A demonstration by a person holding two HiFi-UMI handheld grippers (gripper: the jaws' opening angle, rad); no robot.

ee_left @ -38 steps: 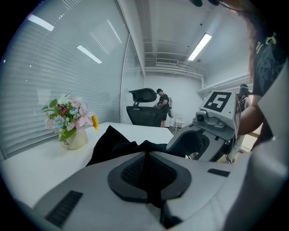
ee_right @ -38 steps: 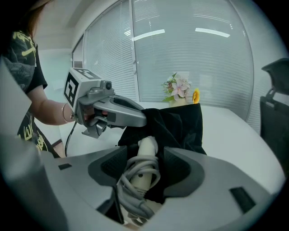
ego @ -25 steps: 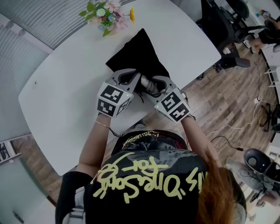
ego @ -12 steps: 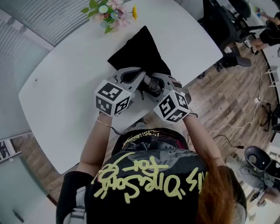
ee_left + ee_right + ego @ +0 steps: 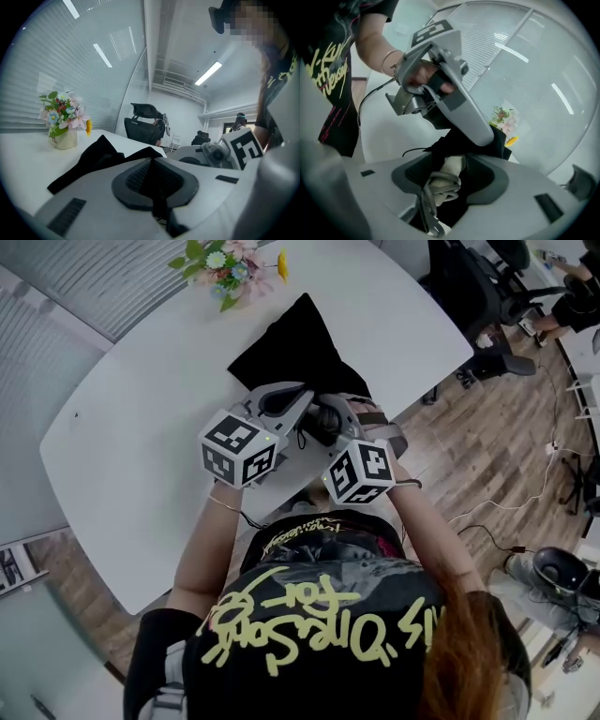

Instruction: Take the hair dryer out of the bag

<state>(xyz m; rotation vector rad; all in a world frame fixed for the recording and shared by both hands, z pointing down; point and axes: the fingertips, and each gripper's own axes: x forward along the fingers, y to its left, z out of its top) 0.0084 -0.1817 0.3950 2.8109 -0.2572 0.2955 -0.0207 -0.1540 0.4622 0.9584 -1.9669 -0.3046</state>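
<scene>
White worktop [image 5: 141, 427] over a wood floor [image 5: 487, 456] fills my head view, with a black bag [image 5: 295, 348] lying on it. A pot of flowers [image 5: 225, 263] stands beyond the bag's far corner, well apart from it. Both tools meet at the bag's near end, the mouth facing me. My left gripper [image 5: 305, 401] has its jaws pressed together, pinching the bag's black fabric at that mouth. Just to the right of it, my right gripper [image 5: 333, 415] has its jaws set wide and closed on the hair dryer [image 5: 451, 169]. The dryer is a pale body with a looped grey cord [image 5: 440, 185] bunched against it, and it sits at the bag's opening with black fabric around its far end.
</scene>
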